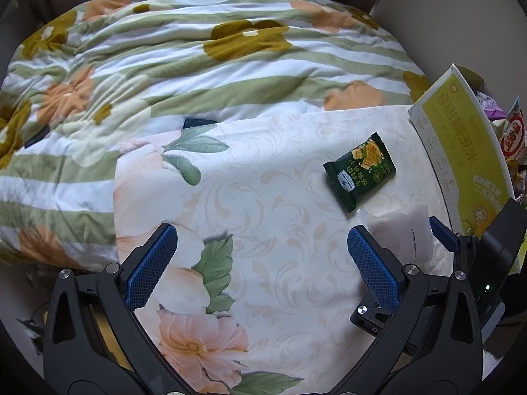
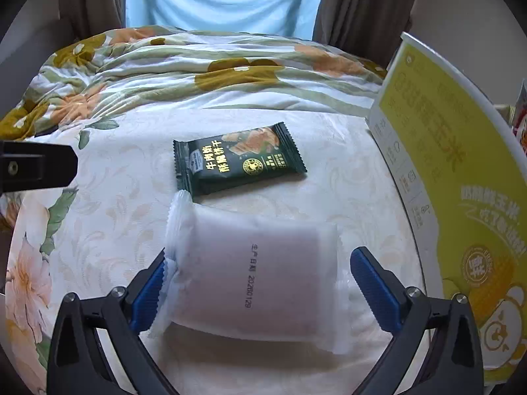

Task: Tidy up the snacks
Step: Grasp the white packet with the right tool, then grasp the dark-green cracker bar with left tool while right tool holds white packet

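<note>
A dark green biscuit packet [image 1: 359, 171] lies on the floral tabletop [image 1: 263, 217]; it also shows in the right wrist view [image 2: 237, 161]. A frosted white snack packet [image 2: 253, 273] lies just in front of it, between the open fingers of my right gripper [image 2: 260, 283], which straddles it; the left pad [image 2: 148, 296] touches its crimped edge. In the left wrist view the white packet [image 1: 405, 233] sits to the right, with the right gripper's pads around it. My left gripper [image 1: 260, 263] is open and empty over the bare tabletop.
A yellow and white cardboard box [image 1: 461, 151] stands at the right with several snack packets [image 1: 512, 131] inside; it shows large in the right wrist view [image 2: 444, 171]. A flowered quilt [image 1: 164, 65] lies behind the table. The left gripper's body [image 2: 36, 168] shows at the left.
</note>
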A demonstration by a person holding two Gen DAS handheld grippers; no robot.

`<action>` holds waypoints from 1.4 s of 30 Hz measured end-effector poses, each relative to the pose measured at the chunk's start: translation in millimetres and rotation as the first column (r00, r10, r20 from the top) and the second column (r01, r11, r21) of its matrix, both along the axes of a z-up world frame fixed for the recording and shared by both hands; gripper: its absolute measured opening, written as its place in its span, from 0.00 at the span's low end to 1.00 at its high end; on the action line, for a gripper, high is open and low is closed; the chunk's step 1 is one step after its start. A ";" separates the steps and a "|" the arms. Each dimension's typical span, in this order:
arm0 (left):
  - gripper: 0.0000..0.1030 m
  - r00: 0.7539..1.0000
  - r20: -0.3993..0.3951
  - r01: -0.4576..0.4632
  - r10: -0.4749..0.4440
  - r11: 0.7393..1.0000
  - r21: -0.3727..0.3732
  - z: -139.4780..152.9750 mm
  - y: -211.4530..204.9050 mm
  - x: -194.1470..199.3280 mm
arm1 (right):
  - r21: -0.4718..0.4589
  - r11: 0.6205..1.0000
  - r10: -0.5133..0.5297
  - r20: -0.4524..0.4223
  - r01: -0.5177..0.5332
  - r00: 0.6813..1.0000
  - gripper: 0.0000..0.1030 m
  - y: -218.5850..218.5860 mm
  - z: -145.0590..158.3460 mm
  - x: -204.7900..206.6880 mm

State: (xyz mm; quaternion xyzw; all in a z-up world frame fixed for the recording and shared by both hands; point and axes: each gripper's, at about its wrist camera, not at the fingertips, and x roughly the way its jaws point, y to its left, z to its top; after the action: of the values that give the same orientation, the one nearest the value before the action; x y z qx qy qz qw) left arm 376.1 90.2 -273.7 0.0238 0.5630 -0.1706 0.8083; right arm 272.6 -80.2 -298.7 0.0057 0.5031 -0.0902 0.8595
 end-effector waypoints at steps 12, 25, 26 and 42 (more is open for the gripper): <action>0.99 0.967 0.010 0.256 -0.256 0.966 0.038 -12.1 -72.8 28.4 | 0.087 0.996 -0.012 0.046 0.008 0.999 0.75 -31.2 7.6 -11.8; 0.73 0.801 0.013 0.582 -0.598 0.785 0.212 -40.7 -147.5 28.4 | 0.086 0.996 0.003 0.044 -0.007 0.999 0.71 -48.3 8.4 -32.1; 0.73 0.795 0.018 0.590 -0.606 0.780 0.207 -39.8 -149.1 27.7 | 0.089 0.996 0.005 0.045 -0.009 0.999 0.71 -49.1 8.2 -31.3; 0.41 0.851 0.010 0.518 -0.525 0.842 0.152 -34.6 -123.8 0.1 | 0.111 0.994 0.015 0.062 -0.022 0.998 0.71 -51.4 8.8 -33.5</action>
State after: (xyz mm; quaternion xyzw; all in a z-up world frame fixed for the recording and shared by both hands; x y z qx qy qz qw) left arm 376.2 -33.6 -308.3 0.2381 0.5254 -0.3422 0.7417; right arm 239.1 -131.5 -289.9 0.0518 0.4809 -0.0537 0.8736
